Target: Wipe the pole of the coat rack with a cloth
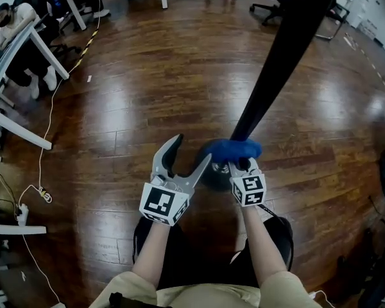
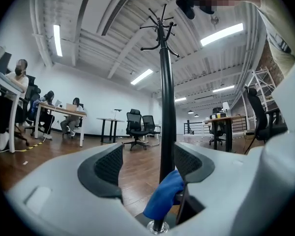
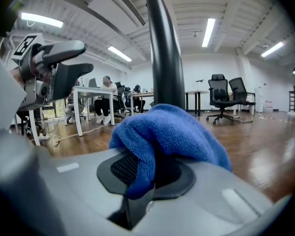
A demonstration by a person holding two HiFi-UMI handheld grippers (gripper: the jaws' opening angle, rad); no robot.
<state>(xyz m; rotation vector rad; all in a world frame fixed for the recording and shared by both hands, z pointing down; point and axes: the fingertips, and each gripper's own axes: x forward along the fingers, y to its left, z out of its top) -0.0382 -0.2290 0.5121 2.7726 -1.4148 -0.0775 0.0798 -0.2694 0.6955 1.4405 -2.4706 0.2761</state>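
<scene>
The coat rack's black pole (image 1: 279, 63) slants down from the upper right to its round base (image 1: 213, 172) on the wood floor. A blue cloth (image 1: 236, 149) is wrapped against the pole just above the base. My right gripper (image 1: 239, 164) is shut on the cloth (image 3: 172, 136), and the pole (image 3: 163, 58) rises directly behind it. My left gripper (image 1: 192, 149) stands open just left of the base, holding nothing. In the left gripper view the pole (image 2: 166, 107) stands between the left gripper's (image 2: 147, 163) pads, farther off, with the cloth (image 2: 163, 201) low on it.
White desks (image 1: 25, 50) with seated people and chairs line the far left. A yellow cable (image 1: 83, 47) and a white cord with a power strip (image 1: 22, 212) lie on the floor there. Office chairs (image 1: 276, 5) stand at the back. My shoes (image 1: 279, 233) are just behind the grippers.
</scene>
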